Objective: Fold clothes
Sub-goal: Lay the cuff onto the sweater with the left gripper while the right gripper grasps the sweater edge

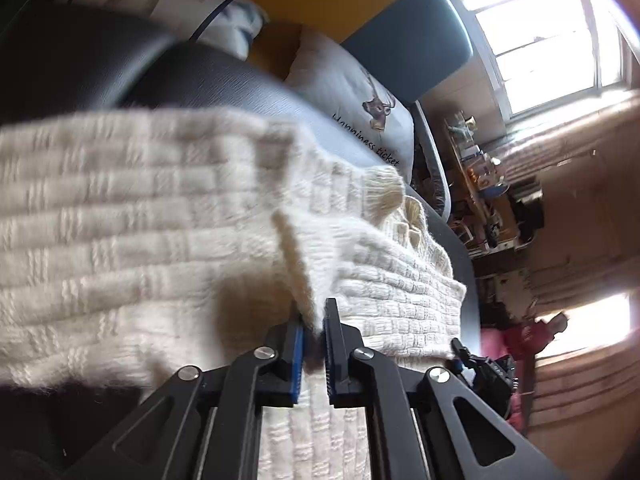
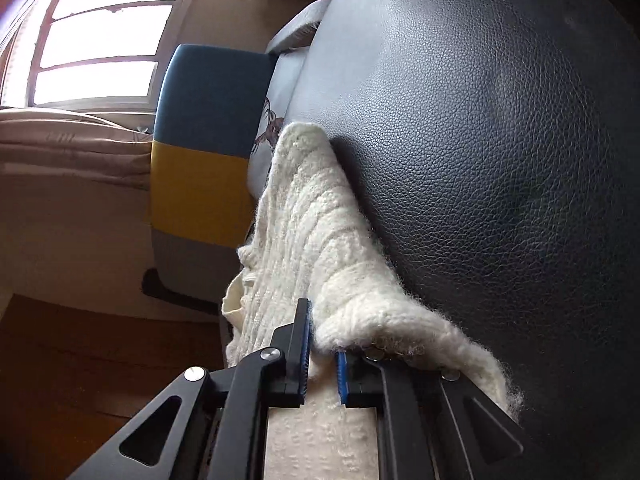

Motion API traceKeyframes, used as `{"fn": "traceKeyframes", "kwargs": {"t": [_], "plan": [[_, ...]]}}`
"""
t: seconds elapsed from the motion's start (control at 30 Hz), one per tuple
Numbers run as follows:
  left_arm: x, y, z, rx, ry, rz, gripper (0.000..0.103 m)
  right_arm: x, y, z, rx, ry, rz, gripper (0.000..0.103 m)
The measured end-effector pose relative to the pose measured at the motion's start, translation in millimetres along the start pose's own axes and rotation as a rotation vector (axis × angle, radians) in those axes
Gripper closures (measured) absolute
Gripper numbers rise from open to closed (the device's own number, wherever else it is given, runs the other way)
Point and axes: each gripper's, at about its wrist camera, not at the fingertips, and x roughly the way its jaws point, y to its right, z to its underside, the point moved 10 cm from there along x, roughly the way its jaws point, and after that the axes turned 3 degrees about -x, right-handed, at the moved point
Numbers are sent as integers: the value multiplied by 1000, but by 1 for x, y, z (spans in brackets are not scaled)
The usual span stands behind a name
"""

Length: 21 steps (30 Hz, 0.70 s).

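From the left wrist cam we see our left gripper (image 1: pixel 315 336) pinched nearly closed on a raised fold of the cream knit sweater (image 1: pixel 140 216) — the blue-padded fingers (image 1: pixel 330 344) have just a thin ridge of fabric between them. The sweater spreads out wide over the dark leather seat (image 1: pixel 224 88), and the near part is pretty blurry. Behind it there's a grey cushion (image 1: pixel 352 92) with a deer print and "Happiness ticket" written on it, leaning against a yellow-and-blue backrest (image 1: pixel 400 40). Off to the right we get bright windows (image 1: pixel 532 40) and a cluttered shelf (image 1: pixel 480 184), too small to make out in detail.

Over on the right wrist cam, our right gripper (image 2: pixel 322 360) is clamped on a thick, fuzzy rolled edge of the same sweater (image 2: pixel 304 216) — jaws a bit further apart here, with the bunched knit filling the gap. The sweater runs away from the gripper along the edge of the leather seat (image 2: pixel 500 160) toward the cushion (image 2: pixel 276 120) and the backrest (image 2: pixel 208 128). A wood floor (image 2: pixel 72 360) sits below, window (image 2: pixel 104 32) up top.
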Motion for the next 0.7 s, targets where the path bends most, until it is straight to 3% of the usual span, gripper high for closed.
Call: {"fn": "traceKeyframes", "kwargs": {"t": [0.1,0.2,0.27,0.3,0.33,0.37,0.47,0.57,0.7], "plan": [[5,-39,7,-52,-31,-19,86,-3,-3,0,-31,2,23,92],[13,-42,5,-51,-55,-41,83,-1,-8,-2,-50,9,46,91],[20,-44,3,-49,-63,-76,84,1,-11,-2,-60,10,61,91],[22,-45,0,-34,-55,-102,91,1,-11,-3,-63,11,68,91],[22,-42,-3,-2,-39,-125,97,1,-13,-3,-73,11,83,91],[17,-34,-6,41,-9,-135,97,1,-14,-3,-91,11,102,91],[-18,4,-14,162,113,-84,97,-7,-39,-8,-227,42,119,90],[-28,-3,-15,242,143,-194,97,-11,-65,-9,-348,59,102,91],[-9,-45,-6,211,60,-305,97,2,-42,-4,-290,6,131,92]]}}
